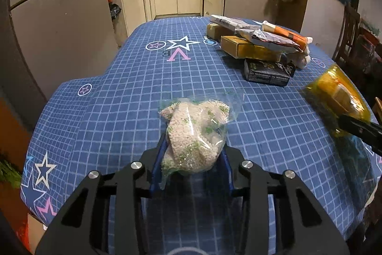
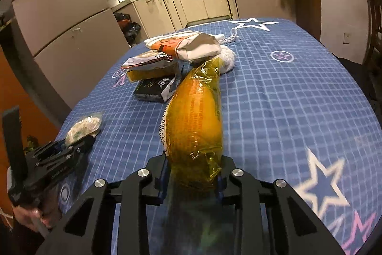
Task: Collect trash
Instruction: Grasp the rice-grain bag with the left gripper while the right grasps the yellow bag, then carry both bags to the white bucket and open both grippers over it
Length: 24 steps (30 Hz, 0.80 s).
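I see a clear bag of pale grains (image 1: pixel 195 135) with green flecks, crumpled, low over the tabletop, a yellow cellophane packet (image 2: pixel 195 121), elongated, raised, tilted upward

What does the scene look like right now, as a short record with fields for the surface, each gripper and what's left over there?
surface: table with blue grid cloth
left gripper: shut on clear bag of pale beads
right gripper: shut on yellow wrapped packet
left over: pile of boxes and packets, including a black box, at the far side
bin: none in view
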Available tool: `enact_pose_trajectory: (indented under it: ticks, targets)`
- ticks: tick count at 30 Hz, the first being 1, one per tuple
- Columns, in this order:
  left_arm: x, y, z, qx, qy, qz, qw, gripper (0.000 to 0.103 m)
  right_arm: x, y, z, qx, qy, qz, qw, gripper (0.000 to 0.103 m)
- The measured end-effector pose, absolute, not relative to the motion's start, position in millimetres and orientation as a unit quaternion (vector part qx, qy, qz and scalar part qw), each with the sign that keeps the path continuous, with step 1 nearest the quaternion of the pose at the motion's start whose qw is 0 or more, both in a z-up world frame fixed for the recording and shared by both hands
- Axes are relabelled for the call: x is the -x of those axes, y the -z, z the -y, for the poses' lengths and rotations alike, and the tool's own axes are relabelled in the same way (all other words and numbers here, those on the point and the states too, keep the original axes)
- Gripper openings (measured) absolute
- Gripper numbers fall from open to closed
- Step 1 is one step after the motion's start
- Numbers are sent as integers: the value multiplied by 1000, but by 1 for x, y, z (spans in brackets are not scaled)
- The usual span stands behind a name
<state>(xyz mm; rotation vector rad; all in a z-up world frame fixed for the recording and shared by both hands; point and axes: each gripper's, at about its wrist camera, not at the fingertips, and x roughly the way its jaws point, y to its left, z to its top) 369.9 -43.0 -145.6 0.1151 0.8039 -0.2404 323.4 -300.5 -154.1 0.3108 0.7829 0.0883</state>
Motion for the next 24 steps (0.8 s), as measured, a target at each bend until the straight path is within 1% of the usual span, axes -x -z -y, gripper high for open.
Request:
enact_pose_trajectory:
  ticks: [6,12,16,24]
  targets:
    - [-355,140,50,-58,125,-385,912,37,-284,132,312,-144,-23,-350,925,30]
    - [-338,112,66,-60,145,-354,922,37,-254,100,326,-138,-4,-308,941,30]
    - [-329,97,88,-72,165,-336,925,37,-230,81,339,-127,13,-283,951,30]
    - [-312,73,153,-100,218,-301,923,37,-184,59,376,-117,57,-258,957,30]
